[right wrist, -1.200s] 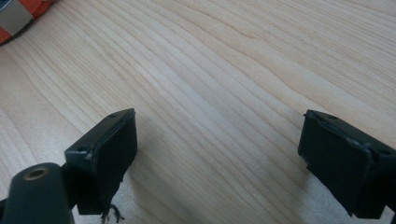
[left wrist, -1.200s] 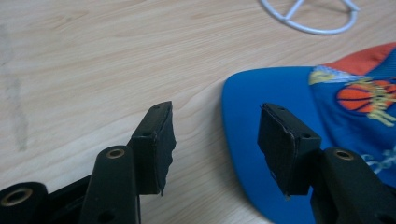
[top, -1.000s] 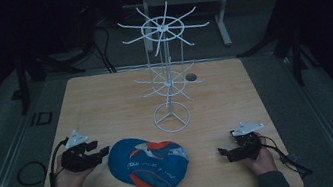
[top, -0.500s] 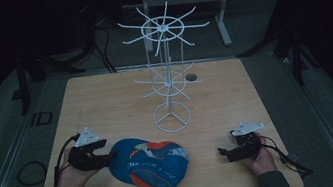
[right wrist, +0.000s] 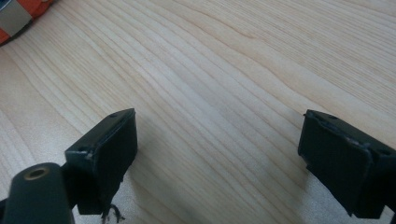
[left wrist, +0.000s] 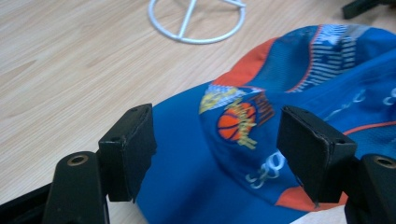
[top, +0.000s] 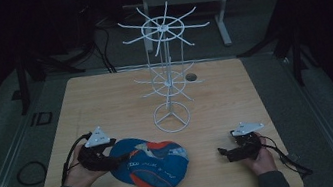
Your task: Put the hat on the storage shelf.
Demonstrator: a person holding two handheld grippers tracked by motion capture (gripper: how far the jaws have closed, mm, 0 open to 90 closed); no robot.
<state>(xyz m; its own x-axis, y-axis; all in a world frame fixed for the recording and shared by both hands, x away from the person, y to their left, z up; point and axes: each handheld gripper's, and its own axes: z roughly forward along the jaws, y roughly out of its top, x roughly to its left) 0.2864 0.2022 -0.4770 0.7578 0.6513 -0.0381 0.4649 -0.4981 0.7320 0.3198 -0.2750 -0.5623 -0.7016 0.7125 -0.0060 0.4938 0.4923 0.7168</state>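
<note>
One cap (top: 152, 162) on the tabletop (top: 104, 98) | one wire rack (top: 167, 73) | left gripper (left wrist: 215, 140) just widening over cap, unclamped | right gripper (right wrist: 217, 154) apart, empty.

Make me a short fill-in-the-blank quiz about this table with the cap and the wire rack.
1. The cap is mainly blue and ____.
2. The white wire rack stands on a ____ table.
3. The cap's emblem shows a ____.
4. The left tool, jaws spread, hovers over the ____; the right tool is open over bare wood.

Missing words: orange; wooden; basketball; cap
</note>
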